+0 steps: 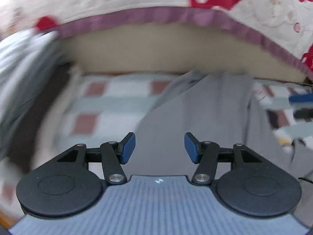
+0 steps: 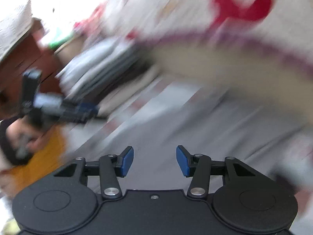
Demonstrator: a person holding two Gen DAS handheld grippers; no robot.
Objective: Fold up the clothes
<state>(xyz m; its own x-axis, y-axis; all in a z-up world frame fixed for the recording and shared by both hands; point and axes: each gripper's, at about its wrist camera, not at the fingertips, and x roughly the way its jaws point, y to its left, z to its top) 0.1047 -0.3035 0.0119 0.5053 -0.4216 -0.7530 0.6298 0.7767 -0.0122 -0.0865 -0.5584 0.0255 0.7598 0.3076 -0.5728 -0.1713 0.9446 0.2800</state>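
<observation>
A grey garment [image 1: 197, 109] lies spread on a checked bed sheet [image 1: 109, 101]. My left gripper [image 1: 159, 147] is open and empty, held just above the near part of the garment. My right gripper [image 2: 155, 161] is open and empty over the same grey garment [image 2: 176, 129]; its view is heavily blurred. The left gripper [image 2: 58, 105] also shows in the right wrist view, held by a hand at the left. The right gripper's blue fingers [image 1: 299, 98] show at the right edge of the left wrist view.
A white quilt with red print and a purple hem [image 1: 176, 15] hangs over a beige mattress side [image 1: 166, 52] behind the garment. A stack of folded grey and white clothes [image 1: 25, 62] sits at the left. A brown wooden surface [image 2: 25, 58] is at far left.
</observation>
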